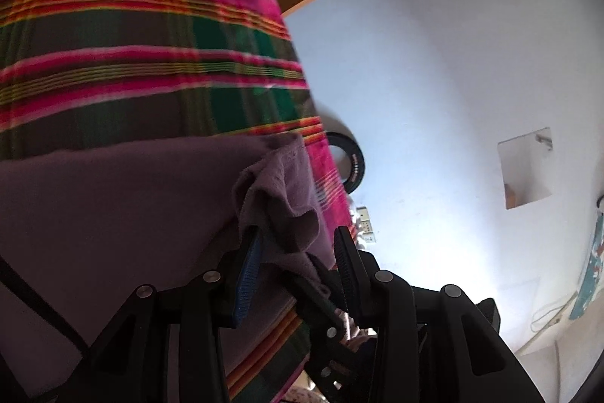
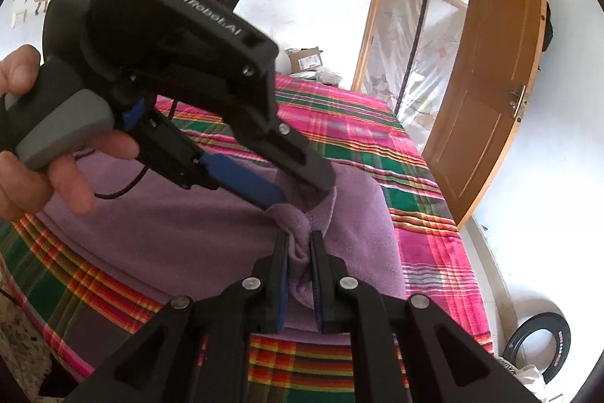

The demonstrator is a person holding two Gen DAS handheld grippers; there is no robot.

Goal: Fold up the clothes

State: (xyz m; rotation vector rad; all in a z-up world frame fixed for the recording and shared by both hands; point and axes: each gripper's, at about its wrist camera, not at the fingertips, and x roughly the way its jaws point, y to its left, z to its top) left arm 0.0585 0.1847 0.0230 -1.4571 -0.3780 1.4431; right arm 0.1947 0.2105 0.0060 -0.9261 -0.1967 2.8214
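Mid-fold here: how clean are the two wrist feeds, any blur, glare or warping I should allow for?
Left wrist: plaid bedcover smeared by motion blur, white wall glaring, purple garment dim. Right wrist: sharper, evenly lit; the left tool looms large and soft up close; fisheye bends the door.

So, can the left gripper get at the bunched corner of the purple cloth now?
Probably yes: the left gripper has its jaws apart around the purple cloth corner, just beyond the right gripper pinching it. Nothing blocks it.
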